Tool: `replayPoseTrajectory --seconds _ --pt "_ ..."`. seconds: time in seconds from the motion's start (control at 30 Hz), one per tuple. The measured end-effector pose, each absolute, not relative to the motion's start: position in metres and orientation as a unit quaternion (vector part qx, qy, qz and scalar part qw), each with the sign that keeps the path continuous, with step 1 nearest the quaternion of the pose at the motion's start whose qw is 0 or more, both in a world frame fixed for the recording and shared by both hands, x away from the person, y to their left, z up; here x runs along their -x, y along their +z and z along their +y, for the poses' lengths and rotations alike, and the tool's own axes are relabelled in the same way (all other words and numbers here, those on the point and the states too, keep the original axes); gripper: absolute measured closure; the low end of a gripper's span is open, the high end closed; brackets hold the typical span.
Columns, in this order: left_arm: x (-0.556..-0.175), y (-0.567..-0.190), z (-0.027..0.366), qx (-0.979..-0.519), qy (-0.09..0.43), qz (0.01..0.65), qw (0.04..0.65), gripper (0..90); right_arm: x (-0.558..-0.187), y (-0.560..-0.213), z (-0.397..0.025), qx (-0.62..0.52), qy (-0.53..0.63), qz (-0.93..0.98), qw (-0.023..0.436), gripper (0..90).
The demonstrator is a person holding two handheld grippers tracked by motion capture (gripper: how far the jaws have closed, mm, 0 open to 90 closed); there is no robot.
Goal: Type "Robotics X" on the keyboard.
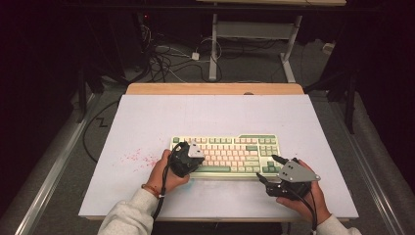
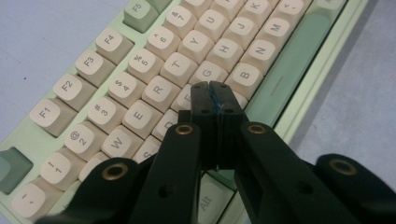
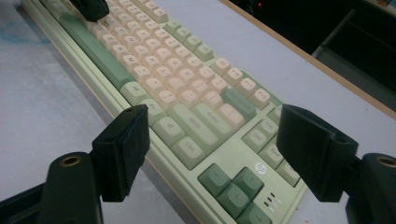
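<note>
The keyboard (image 1: 230,154) has a pale mint-green case, cream letter keys with dark legends, and darker sage-green space bar, modifier and arrow keys. The bench (image 1: 215,117) is a light lavender-grey sheet with a raw wood edge at the far side and a scatter of red specks near its left. Both grippers' fingers (image 3: 122,154) are matt black with brass-coloured rivets; the sleeve (image 1: 128,218) is off-white.

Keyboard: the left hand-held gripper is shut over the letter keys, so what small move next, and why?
Probably ease the left hand-held gripper straight down to press a key. Its jaws are closed into one tip above the keyboard, near F and G. The right hand-held gripper waits open near the arrow keys.
</note>
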State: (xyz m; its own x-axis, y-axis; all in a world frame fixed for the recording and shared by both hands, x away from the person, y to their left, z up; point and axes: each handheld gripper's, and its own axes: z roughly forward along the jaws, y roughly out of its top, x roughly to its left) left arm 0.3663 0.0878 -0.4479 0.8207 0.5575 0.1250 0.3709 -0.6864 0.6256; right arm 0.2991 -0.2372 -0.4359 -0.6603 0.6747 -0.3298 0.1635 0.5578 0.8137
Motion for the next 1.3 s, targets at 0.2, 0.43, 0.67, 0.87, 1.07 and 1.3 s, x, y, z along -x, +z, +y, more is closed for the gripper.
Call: replayPoseTrajectory --seconds 0.2,0.43,0.67,0.87,1.07,1.3 --pt "-0.366 -0.448 0.089 -0.904 0.156 0.257 0.303 85.4 -0.299 -0.436 -0.237 -0.254 0.395 0.822 0.323 26.4" --pt "-0.366 -0.450 0.088 -0.911 0.155 0.252 0.288 86.8 -0.299 -0.437 -0.236 -0.254 0.391 0.824 0.321 26.4" --pt "-0.366 -0.450 0.088 -0.908 0.161 0.253 0.292 86.7 -0.299 -0.438 -0.236 -0.253 0.389 0.827 0.319 26.3" --pt "-0.365 -0.446 0.091 -0.905 0.167 0.254 0.299 86.1 -0.299 -0.437 -0.236 -0.254 0.390 0.825 0.319 26.3" --pt "-0.364 -0.442 0.094 -0.902 0.170 0.255 0.303 86.1 -0.298 -0.437 -0.236 -0.253 0.390 0.826 0.319 26.3" --pt "-0.365 -0.438 0.100 -0.899 0.178 0.262 0.304 86.1 -0.298 -0.437 -0.235 -0.252 0.390 0.826 0.320 26.3"
